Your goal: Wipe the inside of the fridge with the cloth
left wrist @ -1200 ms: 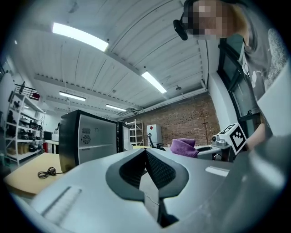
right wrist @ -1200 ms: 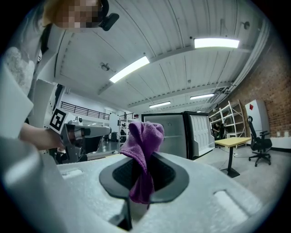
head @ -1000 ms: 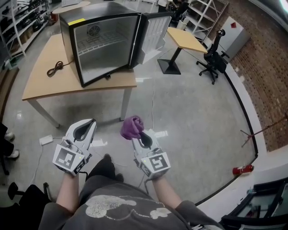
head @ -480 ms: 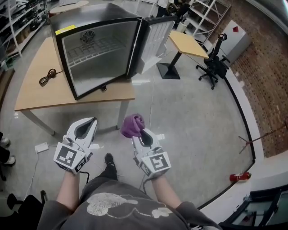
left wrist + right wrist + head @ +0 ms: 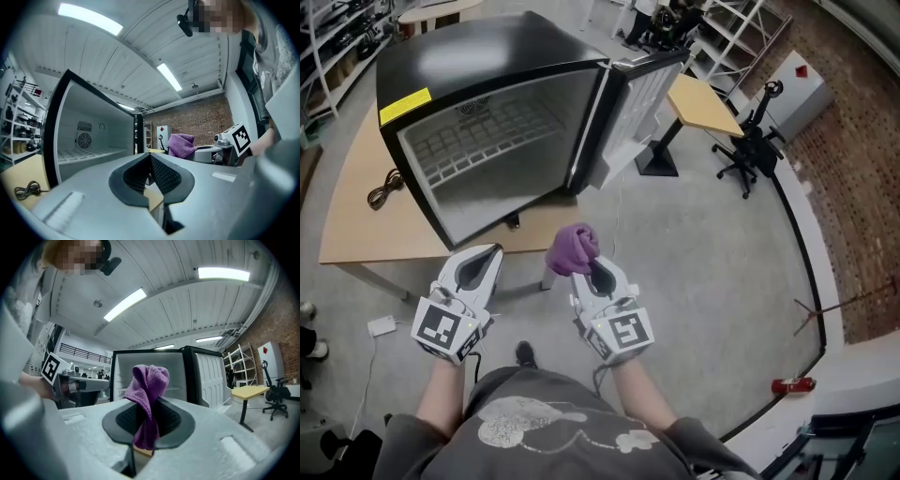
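Observation:
A black mini fridge (image 5: 478,141) stands open on a wooden table (image 5: 356,230), its door (image 5: 642,103) swung to the right. The white inside holds a wire shelf (image 5: 483,136) and nothing else. My right gripper (image 5: 592,265) is shut on a purple cloth (image 5: 573,249), bunched above its jaws just in front of the table edge. In the right gripper view the cloth (image 5: 149,399) hangs before the fridge (image 5: 154,376). My left gripper (image 5: 480,259) is shut and holds nothing, near the fridge's lower front corner. The left gripper view shows the fridge (image 5: 89,136) inside and the cloth (image 5: 181,144).
A black power cord (image 5: 384,187) lies on the table left of the fridge. A second small table (image 5: 703,103) and an office chair (image 5: 755,141) stand at the right. Shelving (image 5: 741,23) lines the back. A red object (image 5: 792,384) lies on the floor.
The fridge and table have come much closer in the head view as the person stepped forward. Both grippers keep their pose; the right one still holds the cloth.

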The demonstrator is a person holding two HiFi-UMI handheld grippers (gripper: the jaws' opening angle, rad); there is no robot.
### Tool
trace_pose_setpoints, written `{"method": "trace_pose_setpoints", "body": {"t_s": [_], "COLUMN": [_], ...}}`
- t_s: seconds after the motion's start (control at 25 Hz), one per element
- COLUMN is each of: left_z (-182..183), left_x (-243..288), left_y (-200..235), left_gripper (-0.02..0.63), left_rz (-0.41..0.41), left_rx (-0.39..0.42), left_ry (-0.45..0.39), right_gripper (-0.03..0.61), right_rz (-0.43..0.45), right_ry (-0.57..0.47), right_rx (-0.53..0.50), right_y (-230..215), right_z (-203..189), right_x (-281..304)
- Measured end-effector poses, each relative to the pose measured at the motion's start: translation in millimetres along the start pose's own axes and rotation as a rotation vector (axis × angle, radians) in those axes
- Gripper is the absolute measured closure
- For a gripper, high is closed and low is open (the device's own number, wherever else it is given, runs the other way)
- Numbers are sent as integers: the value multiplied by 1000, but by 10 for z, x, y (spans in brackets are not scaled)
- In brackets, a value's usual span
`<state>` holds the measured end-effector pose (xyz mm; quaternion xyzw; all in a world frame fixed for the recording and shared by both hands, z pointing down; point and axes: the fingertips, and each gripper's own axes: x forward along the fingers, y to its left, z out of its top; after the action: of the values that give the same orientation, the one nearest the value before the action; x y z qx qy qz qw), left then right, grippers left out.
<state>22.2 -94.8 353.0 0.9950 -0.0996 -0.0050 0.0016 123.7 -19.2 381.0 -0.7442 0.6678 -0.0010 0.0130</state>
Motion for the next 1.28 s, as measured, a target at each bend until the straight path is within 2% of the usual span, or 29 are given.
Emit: {"method": "trace_pose_setpoints", "body": {"t_s": [0.24,0.48,0.72,1.0,1.16,1.28], "left_z": [62,64,66,319,449,524], "left_x": [350,490,536,384,235,106], "left_y": [358,694,1012,1337,1437,1466], "left_gripper": [597,597,597,597,597,597], "left_rz": [-4,75,229,531,678,763], "left_rx": [11,-8,9,40,72,104], "left_ry": [-26,-29,-33,-54,-61,-57], "right_gripper": [538,538,538,538,538,538], "right_rz": [21,100,255,576,719,744], "right_ry": [-5,6,-9,-23,-101,-176], "right_rx": [-17,-23,0,45,38,-17], "right_y": [-139,-177,-158,222,613,864], "right_z": [30,51,17,253,542,697], "right_x": [553,970,1485,1934,2108,2229]}}
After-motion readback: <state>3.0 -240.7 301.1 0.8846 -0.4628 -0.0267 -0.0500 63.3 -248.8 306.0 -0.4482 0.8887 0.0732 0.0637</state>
